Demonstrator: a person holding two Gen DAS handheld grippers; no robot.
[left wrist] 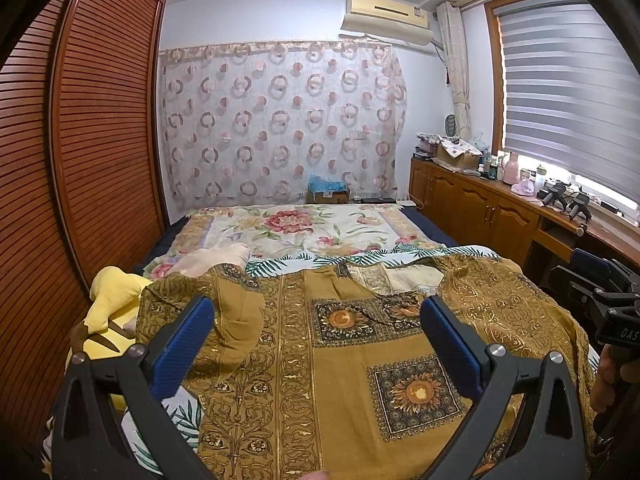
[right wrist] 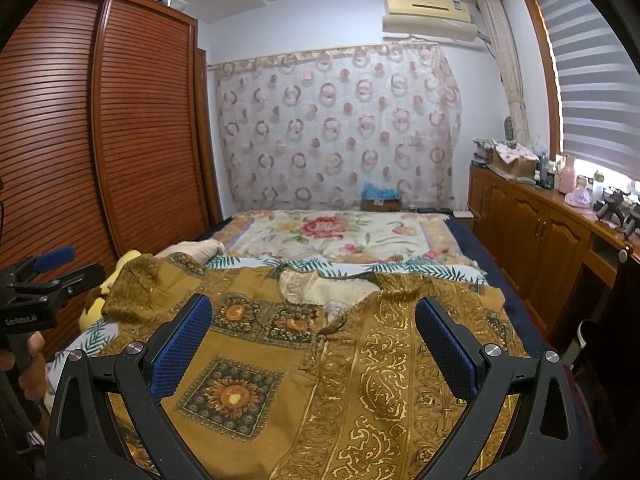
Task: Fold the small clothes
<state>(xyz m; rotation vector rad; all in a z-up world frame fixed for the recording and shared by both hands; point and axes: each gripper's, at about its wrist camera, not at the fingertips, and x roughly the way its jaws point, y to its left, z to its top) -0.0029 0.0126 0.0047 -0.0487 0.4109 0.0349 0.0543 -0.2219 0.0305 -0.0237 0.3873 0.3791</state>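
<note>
On the bed (left wrist: 288,224), left wrist view: ochre patterned garment (left wrist: 320,360) spread flat across the near end, over a leaf-print sheet (left wrist: 280,262). Left tongs (left wrist: 318,320) gaping wide above it, gripping nothing. Yellow plush toy (left wrist: 108,300) at the garment's left edge. Right wrist view: same garment (right wrist: 360,380), neckline facing the far end. Right tongs (right wrist: 312,320) likewise spread apart, empty. Louvred wardrobe (right wrist: 120,120) to the left.

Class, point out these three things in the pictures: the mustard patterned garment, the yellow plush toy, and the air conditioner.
mustard patterned garment (left wrist: 296,360): left wrist view, vertical ornamental band.
yellow plush toy (left wrist: 110,300): left wrist view, its raised yellow part.
air conditioner (right wrist: 430,16): right wrist view, front panel.
</note>
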